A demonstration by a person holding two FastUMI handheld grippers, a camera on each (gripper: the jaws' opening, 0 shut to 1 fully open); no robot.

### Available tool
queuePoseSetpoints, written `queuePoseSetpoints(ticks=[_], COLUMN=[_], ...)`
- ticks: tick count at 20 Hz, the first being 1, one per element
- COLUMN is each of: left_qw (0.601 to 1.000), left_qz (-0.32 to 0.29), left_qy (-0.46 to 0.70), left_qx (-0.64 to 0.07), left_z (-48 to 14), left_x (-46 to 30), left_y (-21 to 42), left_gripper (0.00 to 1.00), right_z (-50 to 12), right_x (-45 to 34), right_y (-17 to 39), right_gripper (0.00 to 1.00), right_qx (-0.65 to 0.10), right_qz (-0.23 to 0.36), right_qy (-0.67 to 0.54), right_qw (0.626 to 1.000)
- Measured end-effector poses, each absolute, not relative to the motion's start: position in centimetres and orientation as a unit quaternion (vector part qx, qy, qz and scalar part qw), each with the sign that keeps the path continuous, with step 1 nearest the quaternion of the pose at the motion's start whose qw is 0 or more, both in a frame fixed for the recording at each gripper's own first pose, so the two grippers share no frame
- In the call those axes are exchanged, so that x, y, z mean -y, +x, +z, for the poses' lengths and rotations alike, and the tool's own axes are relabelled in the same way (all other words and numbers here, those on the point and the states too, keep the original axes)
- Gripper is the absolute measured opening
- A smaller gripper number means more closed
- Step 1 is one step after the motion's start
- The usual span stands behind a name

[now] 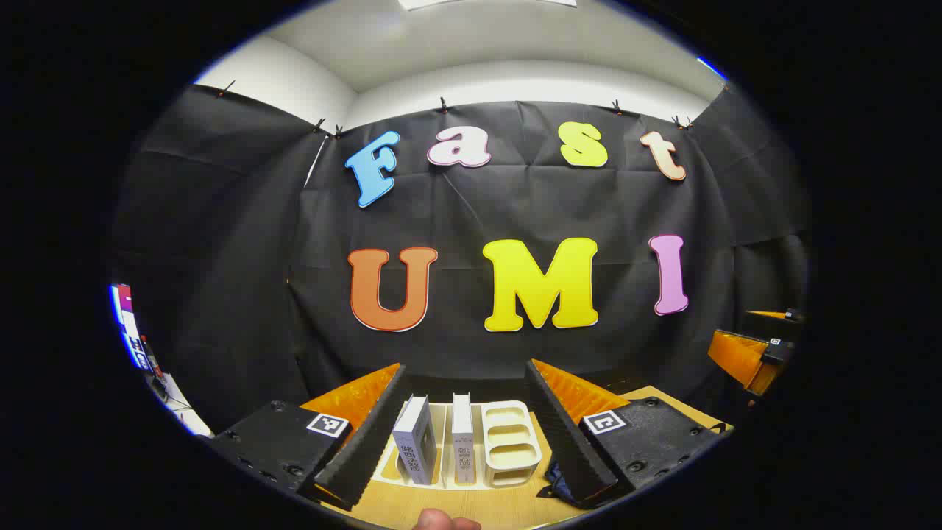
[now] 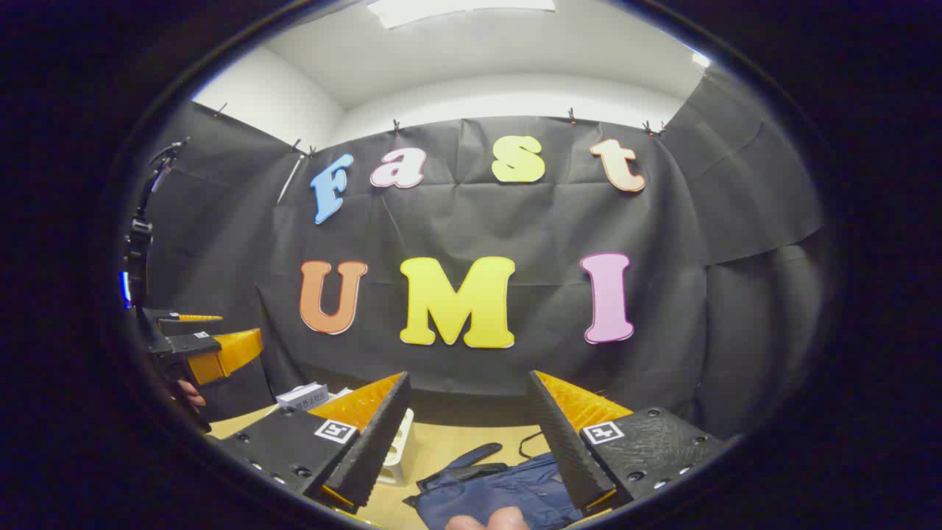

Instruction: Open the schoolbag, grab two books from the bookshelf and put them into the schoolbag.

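In the left gripper view, the left gripper points at the bookshelf, a pale rack that stands on the wooden desk close to the black cloth wall. Its fingers stand wide apart with nothing between them but the rack farther off. Two books stand upright in the rack's left part: the left book turned a little so that its cover shows, the right book spine-on just beside it. To their right the rack has a rounded section with open slots, which hold nothing. A dark bit of the schoolbag shows past the inner edge of the right-hand finger. At the bottom edge a fingertip of the person's hand comes into the picture. Far right, the right gripper shows from the side, raised above the desk; whether it is apart or together cannot be told from here

In the right gripper view, the right gripper hangs above the schoolbag, a blue bag that lies flat on the desk with its dark strap curled toward the wall. These fingers too are spread, holding nothing. A white end of the bookshelf shows behind the left-hand finger, and a book top above it. Far left the left gripper shows from the side, a hand under it
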State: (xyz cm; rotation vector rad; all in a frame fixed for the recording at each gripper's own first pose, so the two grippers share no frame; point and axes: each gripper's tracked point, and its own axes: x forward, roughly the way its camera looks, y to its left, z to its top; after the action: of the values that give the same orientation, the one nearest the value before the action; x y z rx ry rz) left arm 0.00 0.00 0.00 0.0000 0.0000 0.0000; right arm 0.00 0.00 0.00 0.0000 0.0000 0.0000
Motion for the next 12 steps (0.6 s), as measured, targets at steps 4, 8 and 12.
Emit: queuePoseSetpoints(ticks=[4, 8, 12], left_qw=[1.0, 1.0, 0.999], left_qz=[-0.001, -0.017, -0.027], left_qy=[-0.014, 0.0, -0.008], left_qx=[-0.016, -0.024, -0.03], left_z=[-1.4, -2.3, -2.9], left_x=[0.7, 1.6, 2.5], left_y=[0.3, 0.9, 1.2], left_gripper=[1.0, 1.0, 1.0], right_z=[-2.0, -3.6, -5.7], right_x=[1.4, 2.3, 2.1], right_y=[-0.1, -0.2, -0.1], right_gripper=[0.95, 0.97, 0.97], right_qx=[-0.029, -0.053, -0.084], right_qz=[-0.019, -0.031, -0.024], right_qy=[-0.008, -0.025, -0.042], right_qw=[0.999, 0.998, 0.995])
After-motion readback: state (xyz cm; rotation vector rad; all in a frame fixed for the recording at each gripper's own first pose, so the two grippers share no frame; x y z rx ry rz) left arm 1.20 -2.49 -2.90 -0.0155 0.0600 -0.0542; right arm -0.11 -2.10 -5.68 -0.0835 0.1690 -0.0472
